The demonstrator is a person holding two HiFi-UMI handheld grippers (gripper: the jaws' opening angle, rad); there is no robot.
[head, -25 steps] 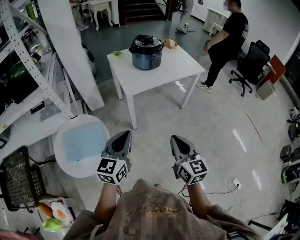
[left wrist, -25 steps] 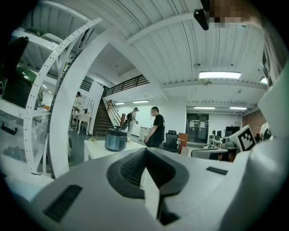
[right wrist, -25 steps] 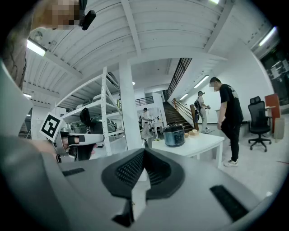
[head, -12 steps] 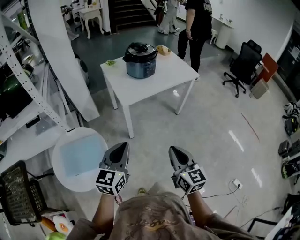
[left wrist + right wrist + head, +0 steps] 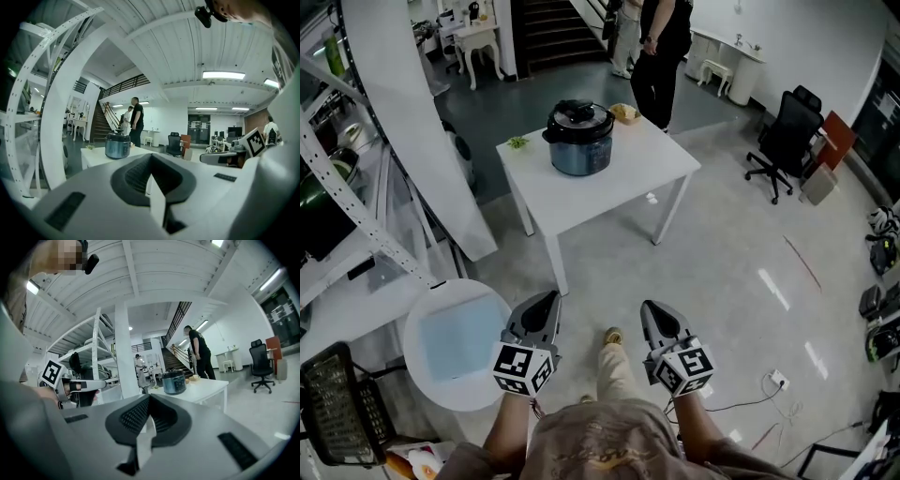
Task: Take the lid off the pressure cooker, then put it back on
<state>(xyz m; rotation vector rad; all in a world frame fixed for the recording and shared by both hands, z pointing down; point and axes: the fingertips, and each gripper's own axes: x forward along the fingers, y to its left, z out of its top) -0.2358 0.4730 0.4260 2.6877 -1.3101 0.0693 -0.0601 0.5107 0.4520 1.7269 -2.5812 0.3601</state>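
A blue-grey pressure cooker (image 5: 579, 141) with its black lid (image 5: 577, 115) on stands on a white table (image 5: 619, 178), far ahead of me. The cooker (image 5: 117, 145) shows small in the left gripper view, and the cooker (image 5: 174, 382) does too in the right gripper view. My left gripper (image 5: 542, 305) and right gripper (image 5: 654, 311) are held side by side low in the head view, over the floor well short of the table. Both are shut with nothing between the jaws.
A person in black (image 5: 661, 42) stands behind the table. A small bowl (image 5: 624, 112) and a green item (image 5: 517, 142) lie on it. A white slanted column (image 5: 422, 131) and shelving (image 5: 337, 187) stand at left, a round white table (image 5: 459, 342) near left, an office chair (image 5: 783, 145) at right.
I have walked toward the table: it and the cooker sit closer to the view's centre. The person in black moved from the table's right side to behind it.
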